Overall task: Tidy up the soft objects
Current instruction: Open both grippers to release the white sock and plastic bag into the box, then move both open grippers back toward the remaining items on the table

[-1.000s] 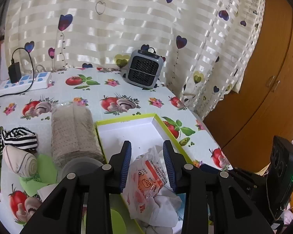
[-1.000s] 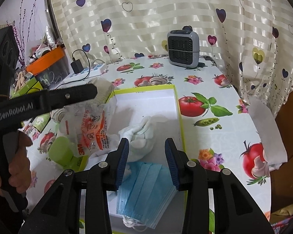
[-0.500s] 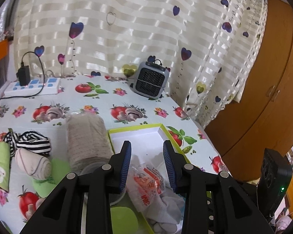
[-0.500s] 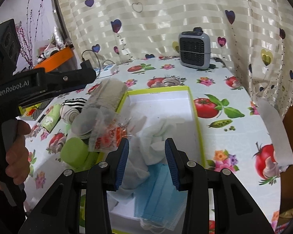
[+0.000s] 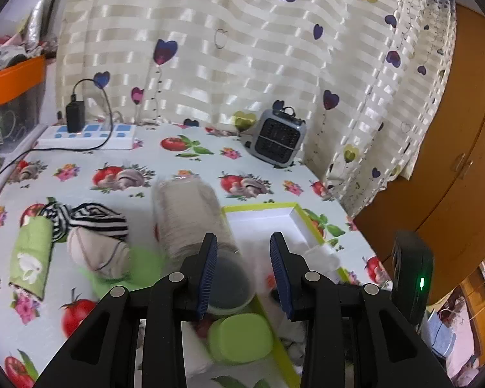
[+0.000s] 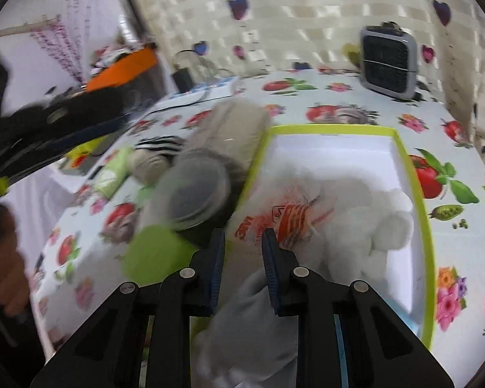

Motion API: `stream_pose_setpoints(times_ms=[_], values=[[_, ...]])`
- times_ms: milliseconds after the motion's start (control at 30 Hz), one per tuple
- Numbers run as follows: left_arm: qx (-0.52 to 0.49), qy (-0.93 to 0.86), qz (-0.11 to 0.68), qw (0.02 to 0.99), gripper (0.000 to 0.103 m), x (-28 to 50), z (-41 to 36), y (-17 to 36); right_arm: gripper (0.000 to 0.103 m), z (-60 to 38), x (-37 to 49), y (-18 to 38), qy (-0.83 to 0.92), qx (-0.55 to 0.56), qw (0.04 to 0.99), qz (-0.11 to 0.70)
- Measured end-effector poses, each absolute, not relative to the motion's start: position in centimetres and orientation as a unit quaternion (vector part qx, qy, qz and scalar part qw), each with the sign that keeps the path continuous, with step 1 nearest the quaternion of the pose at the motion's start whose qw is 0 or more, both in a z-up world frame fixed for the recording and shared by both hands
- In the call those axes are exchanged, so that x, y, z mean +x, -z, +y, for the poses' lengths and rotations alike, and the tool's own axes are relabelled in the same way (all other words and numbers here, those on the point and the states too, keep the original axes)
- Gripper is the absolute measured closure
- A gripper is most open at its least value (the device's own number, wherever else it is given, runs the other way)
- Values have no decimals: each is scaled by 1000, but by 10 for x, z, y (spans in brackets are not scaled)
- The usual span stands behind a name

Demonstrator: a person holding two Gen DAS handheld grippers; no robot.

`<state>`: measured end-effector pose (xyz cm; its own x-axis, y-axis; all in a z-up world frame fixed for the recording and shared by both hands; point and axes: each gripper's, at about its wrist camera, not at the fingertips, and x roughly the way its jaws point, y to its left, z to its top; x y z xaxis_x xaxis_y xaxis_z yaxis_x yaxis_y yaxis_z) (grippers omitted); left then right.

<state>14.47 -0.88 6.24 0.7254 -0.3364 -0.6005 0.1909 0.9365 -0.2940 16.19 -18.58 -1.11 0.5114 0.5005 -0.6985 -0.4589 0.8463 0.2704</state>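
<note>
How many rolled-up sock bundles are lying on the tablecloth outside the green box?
2: a black-and-white striped rolled sock bundle left of the speckled beige cylinder, and a beige rolled sock bundle just in front of it. Others may be hidden.

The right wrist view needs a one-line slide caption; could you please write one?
Right gripper, its jaws just closing, reaches over the printed plastic packet in the green-rimmed box.
</note>
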Motion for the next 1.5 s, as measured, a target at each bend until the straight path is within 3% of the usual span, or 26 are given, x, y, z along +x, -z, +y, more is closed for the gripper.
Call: stream_pose_setpoints(times_ms=[533, 667, 1500], values=[[-87, 76, 361, 925, 70, 110, 11, -39, 78, -207, 134, -16, -228, 17, 896, 381], [-87, 57, 369, 924, 70, 100, 16, -33, 63, -205, 119, -20, -235, 13, 898, 373], [-103, 25, 388, 916, 70, 70, 33, -14, 63, -180, 75, -27, -272, -9, 892, 361]])
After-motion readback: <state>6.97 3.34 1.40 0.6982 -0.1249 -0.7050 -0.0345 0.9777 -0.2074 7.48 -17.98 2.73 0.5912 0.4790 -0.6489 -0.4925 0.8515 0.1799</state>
